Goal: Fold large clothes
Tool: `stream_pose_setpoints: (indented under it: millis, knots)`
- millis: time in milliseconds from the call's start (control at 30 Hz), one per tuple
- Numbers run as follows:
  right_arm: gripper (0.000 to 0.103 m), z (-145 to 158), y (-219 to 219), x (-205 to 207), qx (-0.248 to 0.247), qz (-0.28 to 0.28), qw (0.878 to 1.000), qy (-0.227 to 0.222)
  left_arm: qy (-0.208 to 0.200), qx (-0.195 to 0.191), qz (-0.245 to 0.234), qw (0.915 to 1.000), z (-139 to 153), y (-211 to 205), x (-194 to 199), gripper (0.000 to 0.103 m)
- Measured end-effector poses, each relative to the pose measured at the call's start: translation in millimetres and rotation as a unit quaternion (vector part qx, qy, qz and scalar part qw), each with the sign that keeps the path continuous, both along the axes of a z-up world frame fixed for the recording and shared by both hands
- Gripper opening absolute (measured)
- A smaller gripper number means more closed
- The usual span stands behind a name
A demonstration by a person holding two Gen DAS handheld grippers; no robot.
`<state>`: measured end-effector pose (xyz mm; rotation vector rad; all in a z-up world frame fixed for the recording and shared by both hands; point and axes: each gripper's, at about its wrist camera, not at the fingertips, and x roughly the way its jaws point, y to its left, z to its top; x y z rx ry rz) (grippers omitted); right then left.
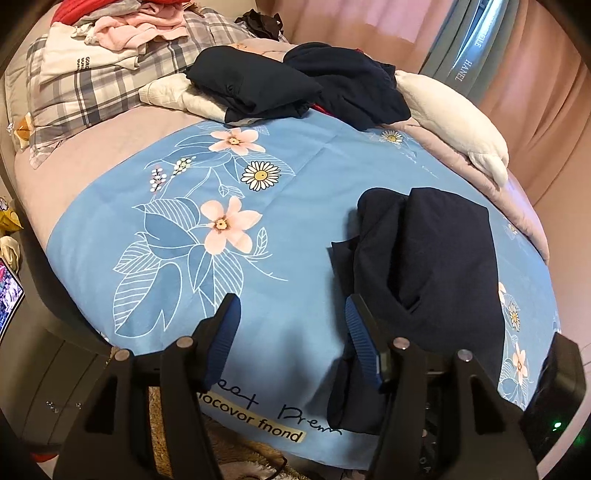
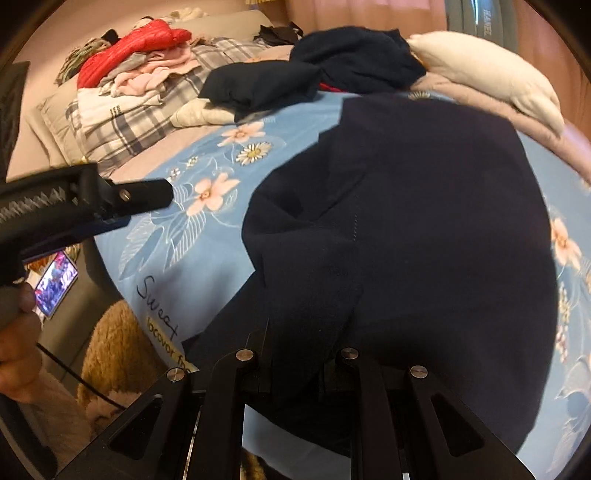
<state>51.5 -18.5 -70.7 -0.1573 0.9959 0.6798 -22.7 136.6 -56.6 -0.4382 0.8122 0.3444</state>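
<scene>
Dark navy garment [image 2: 424,240] fills the right gripper [image 2: 297,354] view, lying half-folded on the floral bed cover [image 1: 184,258].
Right grip state cannot be told; left gripper [image 1: 291,332] gapes empty, garment just right. Best grasp the near hem evenly.

A: Where is the folded garment [image 1: 436,258]?

B: It lies on the quilt [image 1: 288,206], on the bed's near right part.

A: What is behind it?

B: A heap of clothes [image 1: 295,86] at the far end. A pillow [image 1: 450,118] lies right of the heap. More laundry [image 1: 118,33] is piled far left.

A: And the left tongs [image 1: 291,332]?

B: They hang over the quilt, left of the garment.
</scene>
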Motion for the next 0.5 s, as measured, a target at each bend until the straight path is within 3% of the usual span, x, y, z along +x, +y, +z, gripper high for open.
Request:
stream_pose_setpoints:
  millis: [233, 300, 433, 500]
  knots:
    - [0.018, 14.8, -17.8, -2.0, 0.034, -0.006, 0.999, 0.012, -0.020, -0.010, -0.029, 0.9993, 13.9, -8.8, 2.6, 0.064]
    - [0.023, 22.5, -25.6, -6.5, 0.047, -0.002, 0.999, 0.018, -0.030, -0.011, -0.044, 0.9985, 22.1, -14.4, 5.5, 0.065]
    - [0.051, 33.6, -40.6, -14.7, 0.077, -0.008, 0.997, 0.017, -0.045, -0.011, -0.077, 0.9960, 34.6, -27.6, 11.9, 0.066]
    - [0.053, 42.0, -51.2, -18.3, 0.080, -0.020, 0.997, 0.005, -0.050, -0.013, -0.100, 0.9937, 39.3, -38.2, 16.6, 0.066]
